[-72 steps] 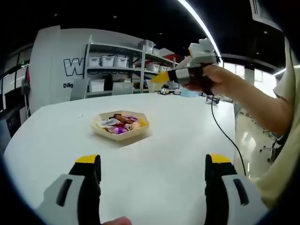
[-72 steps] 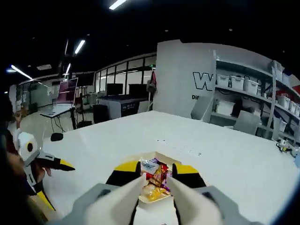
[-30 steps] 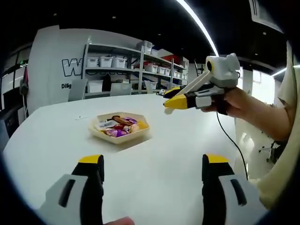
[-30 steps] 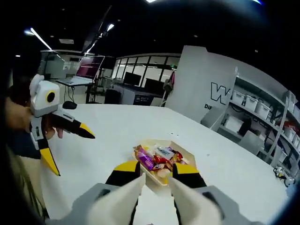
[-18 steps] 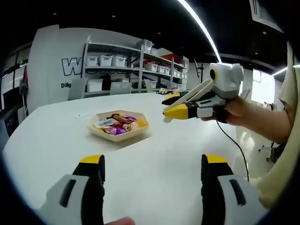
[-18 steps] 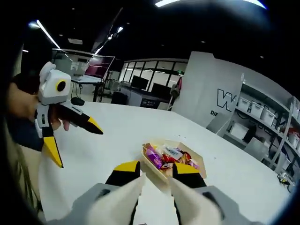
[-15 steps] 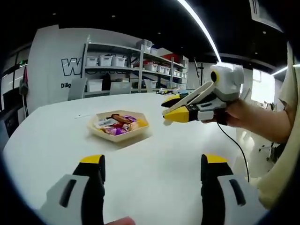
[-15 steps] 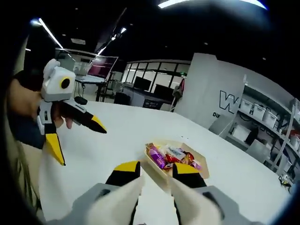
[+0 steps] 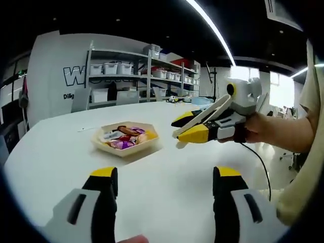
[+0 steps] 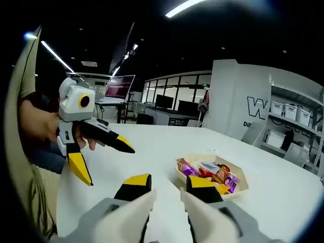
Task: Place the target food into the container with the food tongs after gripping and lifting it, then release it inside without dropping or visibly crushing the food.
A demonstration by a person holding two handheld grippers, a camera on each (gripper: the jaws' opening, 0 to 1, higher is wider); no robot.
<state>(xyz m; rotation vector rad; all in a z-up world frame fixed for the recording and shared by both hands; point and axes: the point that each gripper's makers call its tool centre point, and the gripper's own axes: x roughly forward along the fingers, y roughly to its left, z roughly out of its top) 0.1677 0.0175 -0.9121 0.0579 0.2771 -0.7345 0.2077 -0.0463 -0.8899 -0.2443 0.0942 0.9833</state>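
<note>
White surface (image 9: 167, 172) carries a pale tan, cream-walled container (image 9: 123, 147) holding wrapped food (image 9: 124, 137) in purple, red, orange and white. Left tongs (image 9: 161, 188): black jaws with yellow tips on light grey bodies bearing dark slots; seen from the right gripper view (image 10: 104, 154), white housing with a yellow-ringed black lens, one jaw yellow, the other black with a yellow tip. Right tongs (image 10: 168, 185): yellow-over-black tips backed by cream-white arms; in the left gripper view (image 9: 185, 126) yellow and black jaws under a white housing, against a white wall with dark lettering (image 9: 76, 76) and grey shelving (image 9: 142, 71) of white bins.
</note>
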